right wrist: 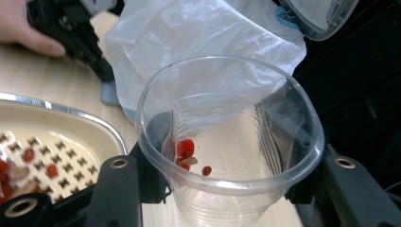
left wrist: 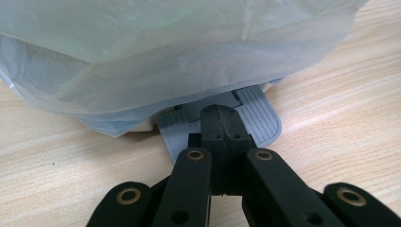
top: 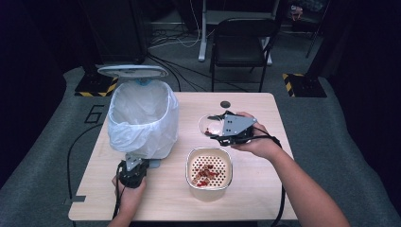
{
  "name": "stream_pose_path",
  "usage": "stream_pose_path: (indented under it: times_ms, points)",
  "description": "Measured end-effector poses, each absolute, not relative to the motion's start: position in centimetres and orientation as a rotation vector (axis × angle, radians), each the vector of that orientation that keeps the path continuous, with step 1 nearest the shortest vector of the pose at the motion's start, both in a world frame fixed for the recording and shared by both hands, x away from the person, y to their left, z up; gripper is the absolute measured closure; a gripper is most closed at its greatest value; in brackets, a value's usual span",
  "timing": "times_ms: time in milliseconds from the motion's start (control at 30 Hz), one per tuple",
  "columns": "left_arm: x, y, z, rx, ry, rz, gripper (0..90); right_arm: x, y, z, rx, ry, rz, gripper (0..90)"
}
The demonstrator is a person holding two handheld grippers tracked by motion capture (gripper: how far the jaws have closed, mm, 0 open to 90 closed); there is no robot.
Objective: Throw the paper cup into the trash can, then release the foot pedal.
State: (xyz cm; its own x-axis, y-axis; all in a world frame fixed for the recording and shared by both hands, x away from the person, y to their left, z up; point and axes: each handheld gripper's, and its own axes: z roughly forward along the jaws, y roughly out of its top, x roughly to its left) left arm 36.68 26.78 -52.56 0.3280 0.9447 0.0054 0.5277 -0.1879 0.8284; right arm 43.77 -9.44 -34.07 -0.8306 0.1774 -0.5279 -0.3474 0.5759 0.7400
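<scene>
While my left gripper (left wrist: 221, 124) sits with its jaws shut tight together, pressing on the grey pedal (left wrist: 255, 118) of the bin (top: 142, 118), the bin's lid (top: 132, 71) stands up open. My right gripper (right wrist: 222, 189) squeezes a clear plastic cup (right wrist: 227, 142) between its jaws. It holds the cup above the table (top: 255, 189), between the bin and the strainer bowl (top: 209, 174). A few red bits (right wrist: 185, 147) stick inside the cup. More red bits lie in the strainer bowl.

bin (top: 143, 118) sits on the table's (top: 265, 189) left side, strainer bowl (top: 209, 173) right of it near the front edge, cup (top: 211, 125) just behind the bowl, chair (top: 242, 45) beyond the table
</scene>
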Motion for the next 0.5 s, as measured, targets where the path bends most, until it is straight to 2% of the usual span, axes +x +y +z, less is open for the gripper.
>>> stream_pose_path:
  times_ms: [500]
  points:
    - [36.7, 26.7, -52.6, 1.824, 1.309, 0.692, 90.0, 46.5, -9.8, -32.6, 0.183, 2.383, 1.506, 45.8]
